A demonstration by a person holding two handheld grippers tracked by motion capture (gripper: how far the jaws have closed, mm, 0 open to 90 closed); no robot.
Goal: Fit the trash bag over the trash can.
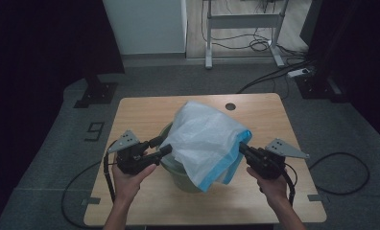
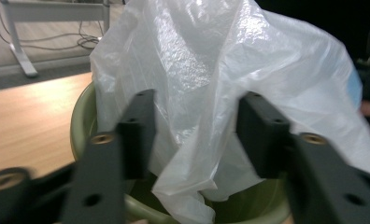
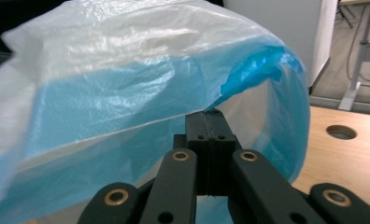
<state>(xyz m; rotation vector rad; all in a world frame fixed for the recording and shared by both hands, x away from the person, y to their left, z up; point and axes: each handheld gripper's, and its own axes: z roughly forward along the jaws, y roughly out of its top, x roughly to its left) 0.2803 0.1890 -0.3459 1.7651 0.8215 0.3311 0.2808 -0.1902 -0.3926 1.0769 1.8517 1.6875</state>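
Observation:
A white plastic bag with a blue rim band lies draped over a pale green bin at the middle of the wooden table. My left gripper stands open at the bag's left side, just above the bin's rim. In the left gripper view the bag hangs between and beyond the spread jaws of that gripper, over the bin rim. My right gripper is shut on the bag's blue edge at the right. In the right gripper view its jaws are pressed together under the blue film.
A round cable hole sits near the table's far edge, also visible as a hole to the right of the bag. On the floor behind stand a white cabinet and a desk frame with loose cables.

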